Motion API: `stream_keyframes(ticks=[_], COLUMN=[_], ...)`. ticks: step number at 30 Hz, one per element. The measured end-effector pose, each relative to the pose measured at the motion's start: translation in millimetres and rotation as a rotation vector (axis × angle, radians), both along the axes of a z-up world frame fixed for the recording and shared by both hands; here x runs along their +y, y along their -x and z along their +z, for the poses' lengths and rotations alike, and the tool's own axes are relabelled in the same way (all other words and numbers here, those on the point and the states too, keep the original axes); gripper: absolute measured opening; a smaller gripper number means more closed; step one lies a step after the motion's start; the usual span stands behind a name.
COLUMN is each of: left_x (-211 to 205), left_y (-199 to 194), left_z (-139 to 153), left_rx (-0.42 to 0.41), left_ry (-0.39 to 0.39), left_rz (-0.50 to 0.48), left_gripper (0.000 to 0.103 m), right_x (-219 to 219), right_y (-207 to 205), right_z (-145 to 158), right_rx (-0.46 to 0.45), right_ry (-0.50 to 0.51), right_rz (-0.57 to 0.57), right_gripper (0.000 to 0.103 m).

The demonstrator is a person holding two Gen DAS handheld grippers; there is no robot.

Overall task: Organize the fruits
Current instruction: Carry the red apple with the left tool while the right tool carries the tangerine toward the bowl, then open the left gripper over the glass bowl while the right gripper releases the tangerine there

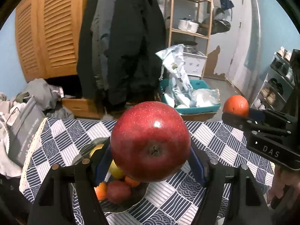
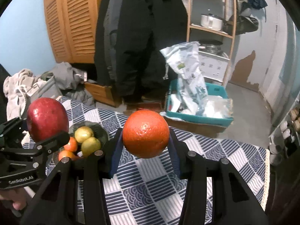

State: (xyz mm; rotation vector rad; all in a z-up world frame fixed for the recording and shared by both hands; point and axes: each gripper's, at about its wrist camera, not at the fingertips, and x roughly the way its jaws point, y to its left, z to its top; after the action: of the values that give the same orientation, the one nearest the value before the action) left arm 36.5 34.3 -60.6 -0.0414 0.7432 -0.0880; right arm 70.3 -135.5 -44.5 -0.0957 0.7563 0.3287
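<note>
My left tool (image 1: pixel 151 161) is clamped on the large round red apple (image 1: pixel 151 142) across its widest girth, raised above the dark glass bowl (image 2: pixel 102 132) of yellow and orange fruit on the left of the checked blue-and-white cloth surface (image 2: pixel 150 185). My right tool (image 2: pixel 145 148) grips the round dimpled orange (image 2: pixel 145 133) at its middle, over the bare cloth further right. Both fruits judge firm and fairly heavy; the apple's glossy skin may slip and bruise, so pads belong on opposite flanks.
</note>
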Motion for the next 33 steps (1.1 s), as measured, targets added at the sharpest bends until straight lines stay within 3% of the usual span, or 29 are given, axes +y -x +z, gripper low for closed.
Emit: stream_keyframes(ticks=[19, 29, 33], left_x=[80.9, 112.2, 115.1], left_y=[-9.2, -28.3, -31.3], left_z=[-30.3, -96.9, -115.3], left_rx=[0.080, 0.256, 0.283], left_ry=[0.026, 0.075, 0.081], left_rz=[0.153, 0.214, 0.215], left_gripper=[0.075, 0.075, 0.075], right_x=[82.6, 116.2, 124.5], right_y=[-19.3, -42.8, -50.0], right_z=[-34.6, -85.7, -103.9], right_rx=[0.098, 0.219, 0.268], right_ry=[0.008, 0.016, 0.011], right_rz=[0.154, 0.208, 0.218], right_gripper=[0.045, 0.045, 0.045])
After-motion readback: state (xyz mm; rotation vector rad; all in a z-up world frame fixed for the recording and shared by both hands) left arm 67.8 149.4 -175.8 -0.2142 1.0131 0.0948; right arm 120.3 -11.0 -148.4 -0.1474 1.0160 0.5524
